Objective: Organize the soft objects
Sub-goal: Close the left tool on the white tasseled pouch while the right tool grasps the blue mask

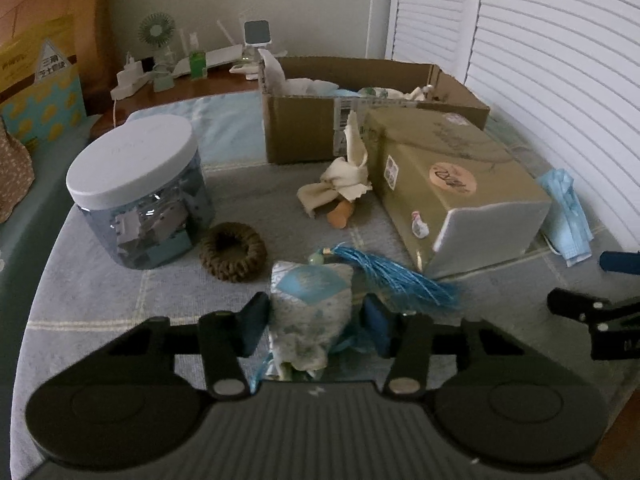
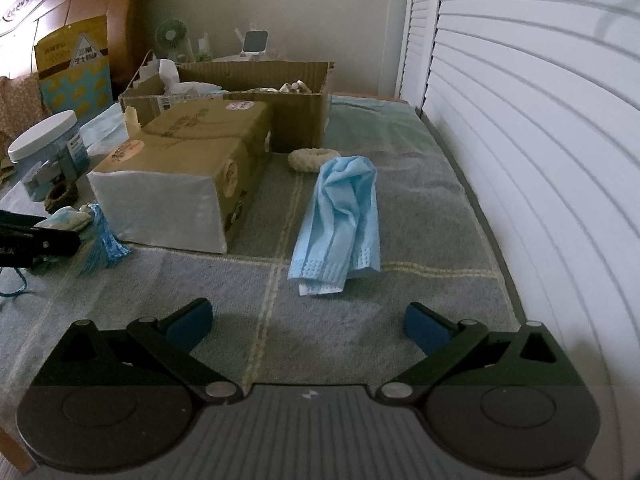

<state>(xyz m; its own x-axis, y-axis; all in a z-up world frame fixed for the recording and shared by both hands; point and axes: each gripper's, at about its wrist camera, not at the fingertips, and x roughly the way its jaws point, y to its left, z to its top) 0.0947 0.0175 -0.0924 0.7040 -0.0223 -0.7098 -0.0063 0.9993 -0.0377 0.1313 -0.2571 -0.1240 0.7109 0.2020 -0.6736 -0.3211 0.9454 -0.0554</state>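
Note:
My left gripper (image 1: 314,322) is shut on a small patterned sachet (image 1: 310,300) with a blue tassel (image 1: 394,274), low over the grey checked cloth (image 1: 120,312). A brown scrunchie (image 1: 233,256) and a cream fabric bow (image 1: 340,180) lie ahead of it. An open cardboard box (image 1: 304,120) with soft items inside stands at the back. My right gripper (image 2: 308,326) is open and empty, just short of a blue face mask (image 2: 340,220). A cream scrunchie (image 2: 312,159) lies beyond the mask. The sachet and tassel (image 2: 100,240) show at left in the right wrist view.
A closed olive-gold box (image 1: 452,188) lies between the two grippers. A lidded clear jar (image 1: 140,192) stands at left. White louvred doors (image 2: 520,140) run along the right. A nightstand with a fan (image 1: 156,32) and bottles is behind the cardboard box.

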